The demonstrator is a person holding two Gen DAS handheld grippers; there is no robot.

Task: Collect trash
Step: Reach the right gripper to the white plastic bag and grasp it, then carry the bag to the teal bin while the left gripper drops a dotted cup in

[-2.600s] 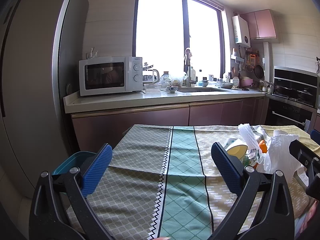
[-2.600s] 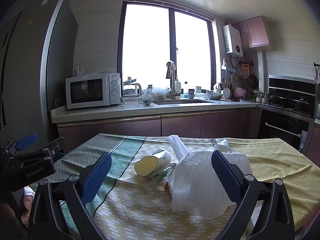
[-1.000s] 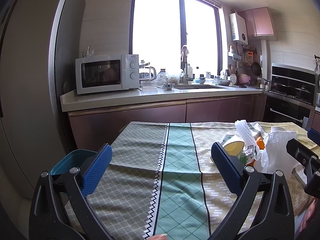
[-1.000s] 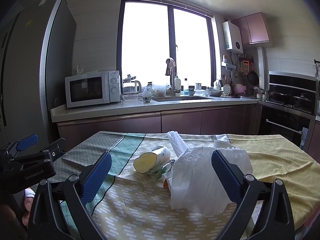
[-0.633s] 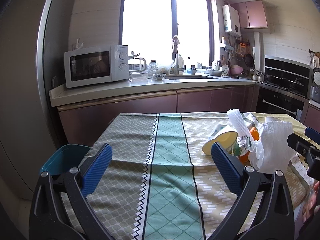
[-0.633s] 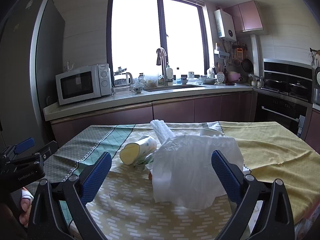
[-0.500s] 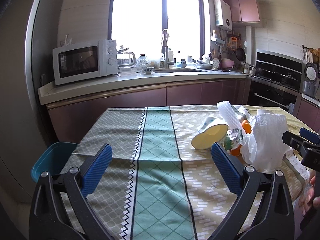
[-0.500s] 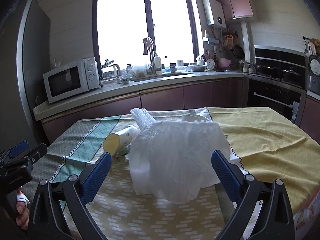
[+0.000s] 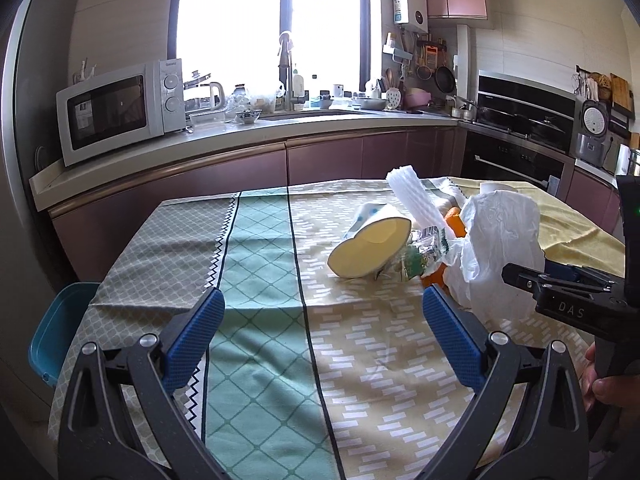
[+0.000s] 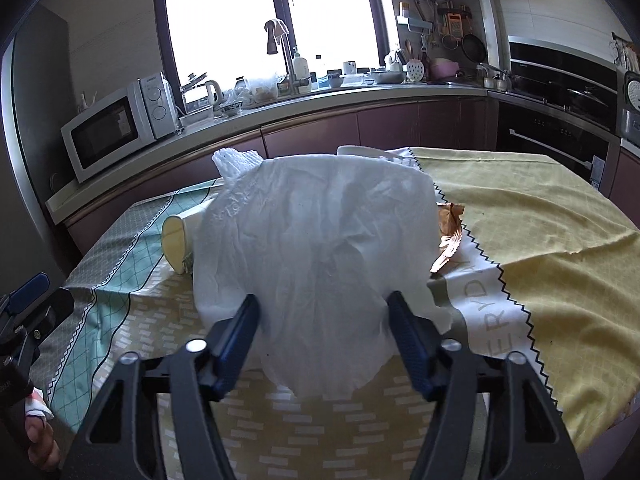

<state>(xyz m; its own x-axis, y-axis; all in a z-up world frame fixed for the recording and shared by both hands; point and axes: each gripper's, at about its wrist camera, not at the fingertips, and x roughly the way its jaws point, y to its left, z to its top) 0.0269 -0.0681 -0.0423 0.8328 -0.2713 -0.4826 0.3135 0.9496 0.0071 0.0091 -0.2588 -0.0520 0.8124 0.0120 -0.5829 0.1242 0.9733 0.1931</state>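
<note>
- The white plastic bag (image 10: pixel 320 248) stands crumpled on the tablecloth (image 10: pixel 540 216), near the middle of the table, over the line where the patterned part meets the plain yellow part.
- The right gripper (image 10: pixel 323 334) is just in front of the bag, and its jaws are closing. The lower part of the bag is between the two blue pads (image 10: pixel 408 340), but they do not seem to press on it yet; the plastic hides the contact, so I am not sure.
- In the left wrist view the bag (image 9: pixel 500 248) is at the right, with the right gripper (image 9: pixel 560 284) just beside it.
- Left of the bag lies a paper cup (image 9: pixel 372 248) on its side, with its pale yellow opening toward the camera.
- Between cup and bag there are a clear wrapper (image 9: pixel 424 248) and some orange peel (image 9: pixel 454 216); a white foam net (image 9: pixel 412 192) sticks up behind them.
- At the right of the bag a brown shiny wrapper (image 10: pixel 448 236) lies on the cloth.
- The left gripper (image 9: pixel 320 334) hangs over the green stripe of the cloth, well apart from the trash. Its jaws are wide apart and nothing is between them.
- A blue bin (image 9: pixel 56 340) shows beside the left edge of the table, lower than the tabletop.
- Behind the table runs the counter with a microwave (image 9: pixel 116 110), a kettle (image 9: pixel 210 94) and a faucet (image 9: pixel 286 68) under the bright window.
</note>
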